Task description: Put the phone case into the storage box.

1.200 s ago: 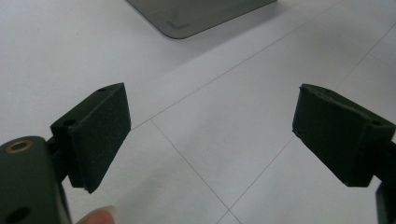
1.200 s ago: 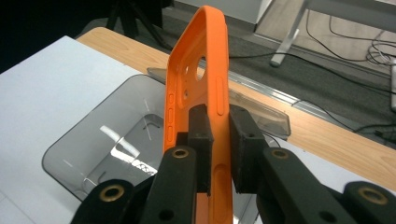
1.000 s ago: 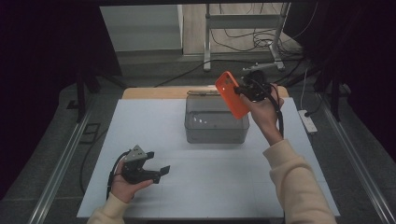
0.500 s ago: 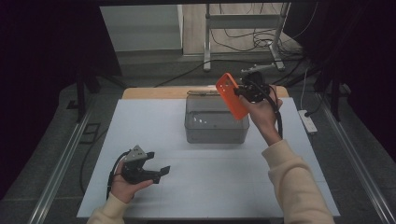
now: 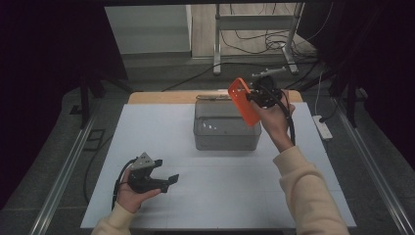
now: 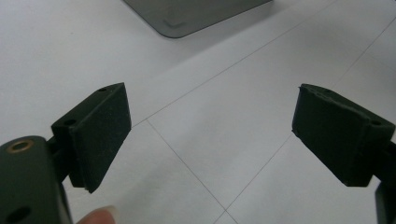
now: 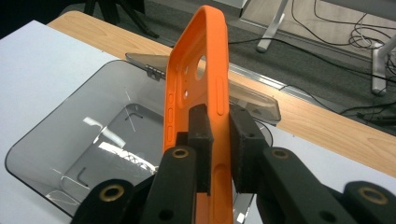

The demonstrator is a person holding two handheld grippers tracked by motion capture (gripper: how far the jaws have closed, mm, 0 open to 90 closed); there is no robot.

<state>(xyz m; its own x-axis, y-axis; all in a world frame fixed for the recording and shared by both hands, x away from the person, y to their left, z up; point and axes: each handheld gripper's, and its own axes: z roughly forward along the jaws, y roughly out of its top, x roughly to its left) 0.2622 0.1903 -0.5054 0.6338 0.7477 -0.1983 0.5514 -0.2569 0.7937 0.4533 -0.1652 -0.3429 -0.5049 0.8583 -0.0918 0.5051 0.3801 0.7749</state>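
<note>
My right gripper (image 7: 218, 140) is clamped on the long edge of an orange rubbery phone case w/ camera cutouts (image 7: 201, 79), holding it upright in the air just above the near right corner of the smoky grey clear plastic box (image 5: 226, 128), whose lid (image 7: 243, 95) hangs open at the back. My left gripper (image 5: 161, 180) sits well in front-left of that box, on the white tabletop (image 5: 220, 186), jaws wide apart, nothing between them.

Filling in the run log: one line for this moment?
right gripper: shut on orange phone case | above clear box | left gripper: open, low over table
</note>
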